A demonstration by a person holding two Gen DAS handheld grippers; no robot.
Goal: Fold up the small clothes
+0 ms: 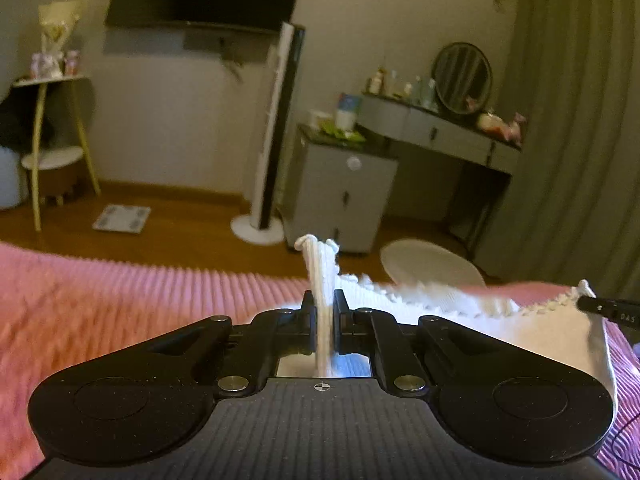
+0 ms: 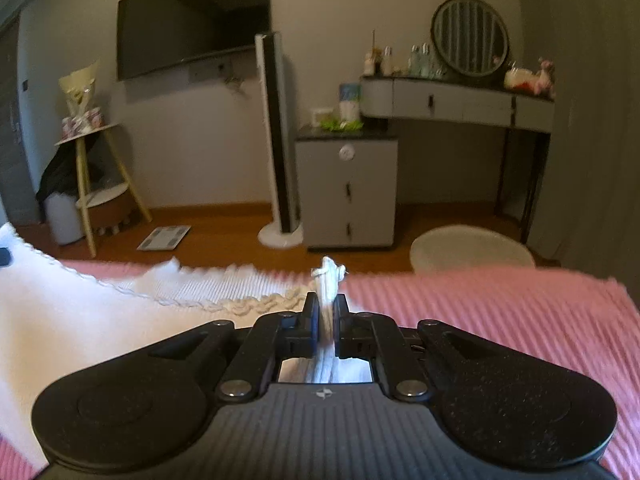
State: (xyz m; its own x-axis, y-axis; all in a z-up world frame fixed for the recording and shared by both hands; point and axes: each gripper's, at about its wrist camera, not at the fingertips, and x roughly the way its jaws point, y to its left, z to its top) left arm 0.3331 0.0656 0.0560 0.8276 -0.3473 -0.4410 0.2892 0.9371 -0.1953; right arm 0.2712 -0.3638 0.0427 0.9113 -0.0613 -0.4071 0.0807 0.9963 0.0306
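Observation:
A small white garment (image 1: 460, 312) with a scalloped lace edge is stretched above a pink ribbed bedspread (image 1: 120, 304). My left gripper (image 1: 324, 300) is shut on one corner of the garment, which sticks up between the fingers. The garment runs right to the other gripper's tip (image 1: 600, 306). In the right wrist view my right gripper (image 2: 328, 304) is shut on the opposite corner, and the white garment (image 2: 80, 320) spreads out to the left over the pink bedspread (image 2: 480, 312).
Beyond the bed's edge are a wooden floor, a white round stool (image 2: 472, 248), a grey cabinet (image 2: 348, 192), a tower fan (image 2: 280, 140), a vanity desk with mirror (image 2: 460, 100), a scale (image 2: 164, 238) and a wall TV (image 2: 192, 20).

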